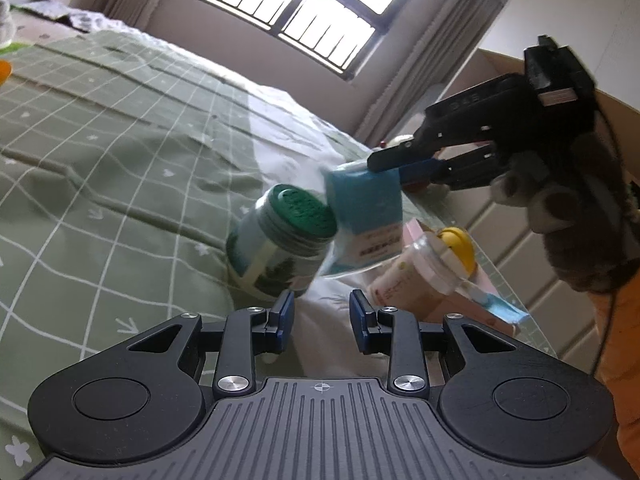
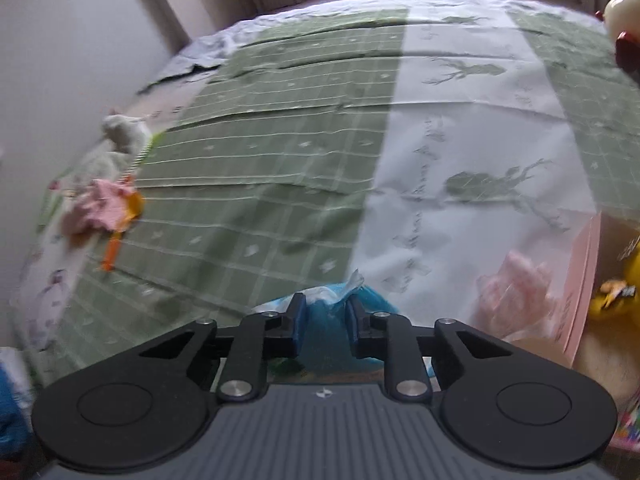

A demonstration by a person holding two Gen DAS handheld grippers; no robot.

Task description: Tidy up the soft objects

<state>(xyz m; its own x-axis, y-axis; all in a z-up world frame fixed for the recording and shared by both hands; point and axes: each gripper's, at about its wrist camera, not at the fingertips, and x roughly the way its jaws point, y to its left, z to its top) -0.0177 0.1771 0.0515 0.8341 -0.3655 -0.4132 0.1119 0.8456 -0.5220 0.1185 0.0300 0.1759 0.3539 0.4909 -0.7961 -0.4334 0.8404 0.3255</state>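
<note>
Tongs first: your right gripper [image 1: 390, 160] pinches the top edge of a blue tissue pack [image 1: 366, 216], jaws pressed together on it, pack hanging clear of the bed. From the right wrist camera the same pack [image 2: 324, 320] sits between the two blue pads [image 2: 298, 320], crinkled plastic poking up past the tips.

Your left gripper [image 1: 322, 312] is spread, nothing between its jaws, low over the white strip of the bedspread [image 1: 100, 160]. Just ahead of it stands a tilted jar [image 1: 280, 244] with a green lid, touching or nearly touching the hanging pack; you cannot tell which. To the jar's right lies a pink cup [image 1: 404, 280] with a clear lid, beside a yellow toy [image 1: 458, 246], both against a pink box [image 2: 580, 280] near the bed's right edge.

Room to move: the green checked middle of the bedspread [image 2: 260, 184] is wide and flat. At its left edge, by the wall, a pile of soft toys [image 2: 108, 200] in pink, white and orange. The far edge meets curtains under a window [image 1: 312, 8].
</note>
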